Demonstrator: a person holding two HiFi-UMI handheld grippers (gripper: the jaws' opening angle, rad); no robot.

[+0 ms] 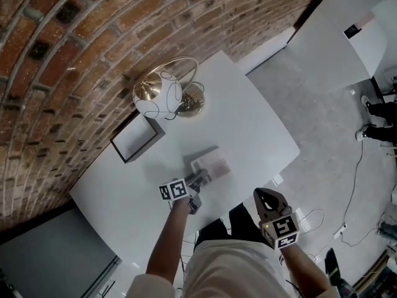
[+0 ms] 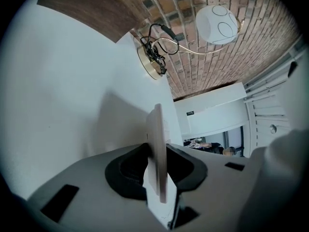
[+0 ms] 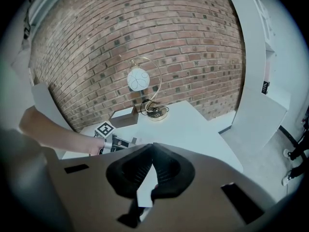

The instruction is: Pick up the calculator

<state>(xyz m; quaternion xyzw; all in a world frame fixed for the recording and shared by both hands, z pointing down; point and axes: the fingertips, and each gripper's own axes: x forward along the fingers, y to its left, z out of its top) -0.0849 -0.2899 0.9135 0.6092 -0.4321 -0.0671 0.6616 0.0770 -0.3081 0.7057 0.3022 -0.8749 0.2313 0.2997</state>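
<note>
Left gripper [image 1: 198, 180] clamped, right gripper [image 1: 268, 198] closed

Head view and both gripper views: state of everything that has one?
calculator: clamped edge-on in the left claw, seemingly raised off the table.
left claw: shut on the calculator.
right claw: shut, empty, held off the table's near edge.
lamp: upright on the table; lit or not, can't tell.
box: by the brick wall; open or closed, can't tell.

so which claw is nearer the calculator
Left. The left claw is shut on the calculator, over the table. The right claw is apart from it, past the table's edge, shut and empty.
</note>
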